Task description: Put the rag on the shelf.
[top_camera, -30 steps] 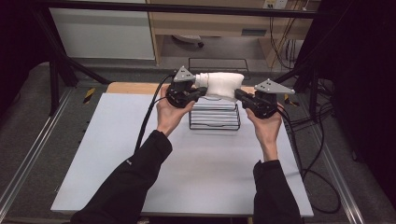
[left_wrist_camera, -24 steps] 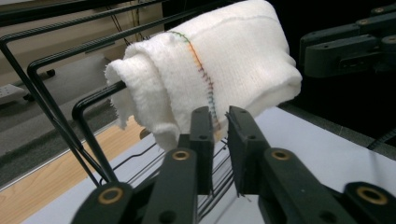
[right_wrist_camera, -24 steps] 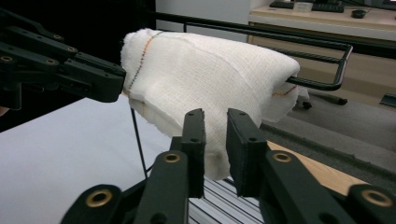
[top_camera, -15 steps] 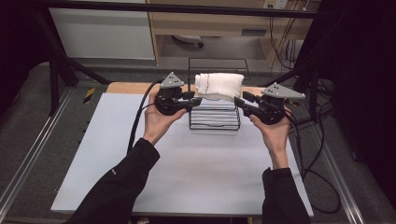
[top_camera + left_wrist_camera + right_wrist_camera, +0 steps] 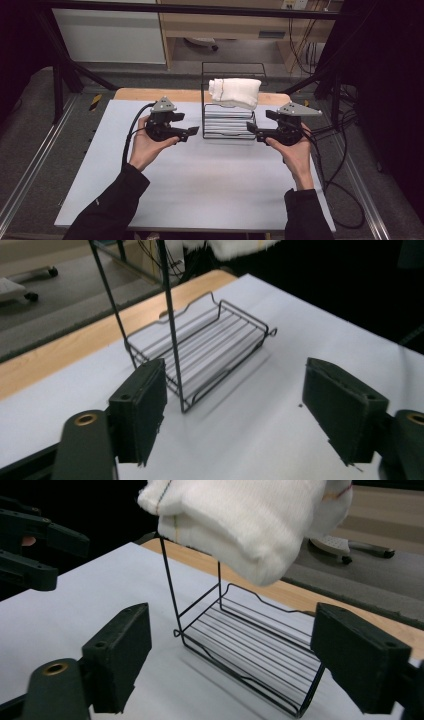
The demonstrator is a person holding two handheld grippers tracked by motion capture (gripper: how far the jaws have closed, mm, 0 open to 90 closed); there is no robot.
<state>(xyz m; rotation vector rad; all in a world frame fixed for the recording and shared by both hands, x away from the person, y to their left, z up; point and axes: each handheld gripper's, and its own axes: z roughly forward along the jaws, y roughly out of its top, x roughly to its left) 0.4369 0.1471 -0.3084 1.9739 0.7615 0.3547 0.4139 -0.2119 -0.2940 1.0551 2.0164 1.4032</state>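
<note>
1. White folded towel [image 5: 235,92] hangs over the top rail of the black wire rack [image 5: 227,127], which stands on the pale table [image 5: 200,185] between the two grippers.
2. Left gripper [image 5: 192,132]: jaws released, nothing between them, having just been opening. The rack lies just ahead of the tips, apart from them.
3. Right gripper [image 5: 251,131]: jaws likewise spread and empty, just opened. The rack's end stands just beside the tips; I judge this hand the nearer.
4. Towel's long axis runs along the rail, from one gripper toward the other; both jaw pairs sit below it.
5. Right gripper view shows the towel [image 5: 245,522] above and ahead of its jaws, the fold facing them. Left gripper view shows mainly the rack's base tray [image 5: 210,347], with just a scrap of the towel at the top edge.
</note>
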